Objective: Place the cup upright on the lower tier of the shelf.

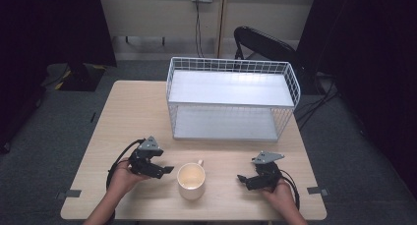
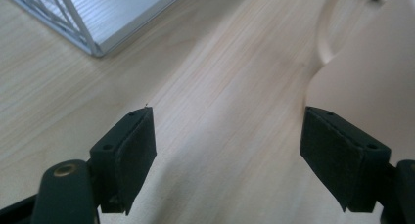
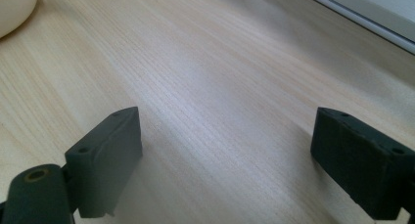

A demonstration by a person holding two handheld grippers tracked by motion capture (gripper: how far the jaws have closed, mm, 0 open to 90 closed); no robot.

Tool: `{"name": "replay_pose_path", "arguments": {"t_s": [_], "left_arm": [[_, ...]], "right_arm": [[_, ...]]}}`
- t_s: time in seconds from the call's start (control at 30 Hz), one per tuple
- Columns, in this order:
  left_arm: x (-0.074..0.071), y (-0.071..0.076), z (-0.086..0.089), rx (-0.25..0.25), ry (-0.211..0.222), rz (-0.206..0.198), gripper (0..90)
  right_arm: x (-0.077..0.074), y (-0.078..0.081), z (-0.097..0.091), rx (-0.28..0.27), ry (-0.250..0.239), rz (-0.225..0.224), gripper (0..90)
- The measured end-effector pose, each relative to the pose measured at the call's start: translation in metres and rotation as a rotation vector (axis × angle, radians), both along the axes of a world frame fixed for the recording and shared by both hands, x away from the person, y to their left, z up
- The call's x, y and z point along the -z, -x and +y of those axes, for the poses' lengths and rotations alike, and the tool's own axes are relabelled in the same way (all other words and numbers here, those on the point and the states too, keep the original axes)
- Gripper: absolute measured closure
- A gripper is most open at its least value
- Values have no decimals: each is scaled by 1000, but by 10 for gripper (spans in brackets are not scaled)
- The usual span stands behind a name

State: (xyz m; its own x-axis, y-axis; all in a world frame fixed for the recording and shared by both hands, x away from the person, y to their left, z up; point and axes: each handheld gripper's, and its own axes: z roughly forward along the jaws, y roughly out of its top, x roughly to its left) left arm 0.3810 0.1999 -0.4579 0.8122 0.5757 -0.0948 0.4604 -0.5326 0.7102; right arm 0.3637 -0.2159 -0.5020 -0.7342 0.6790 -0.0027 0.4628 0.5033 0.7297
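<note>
A cream mug point(image 1: 191, 181) stands upright near the table's front edge, its handle toward the back. My left gripper point(image 1: 164, 169) sits just left of it, open, jaws pointing at the mug with nothing between them. Seen along the left gripper's jaws, the mug point(image 2: 372, 53) and its handle fill the upper right, close to the right jaw. My right gripper point(image 1: 242, 179) rests to the mug's right, open and empty, pointing left. Its own view catches the mug's edge point(image 3: 14, 9) at the top left.
A white wire two-tier shelf point(image 1: 231, 99) stands at the back of the light wooden table point(image 1: 133, 117); its corner point(image 2: 93, 18) lies ahead of my left gripper. A dark chair point(image 1: 265, 43) sits behind the table. Cables trail from both grippers.
</note>
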Motion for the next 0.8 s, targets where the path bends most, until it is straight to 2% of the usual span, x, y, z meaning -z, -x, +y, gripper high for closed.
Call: {"name": "replay_pose_path", "arguments": {"t_s": [0.1, 0.37, 0.63, 0.8], "left_arm": [[-11, 2, -1, 5, 18, 23, 225], [-35, 9, -7, 23, 36, 35, 243], [-45, 14, -17, 44, 60, 43, 263], [-49, 14, -25, 60, 53, 52, 263]], "right_arm": [[0, 0, 0, 1, 0, 0, 111], [0, 0, 0, 4, 0, -1, 111], [0, 1, 0, 8, 0, -1, 111], [0, 1, 0, 10, 0, -1, 111]]}}
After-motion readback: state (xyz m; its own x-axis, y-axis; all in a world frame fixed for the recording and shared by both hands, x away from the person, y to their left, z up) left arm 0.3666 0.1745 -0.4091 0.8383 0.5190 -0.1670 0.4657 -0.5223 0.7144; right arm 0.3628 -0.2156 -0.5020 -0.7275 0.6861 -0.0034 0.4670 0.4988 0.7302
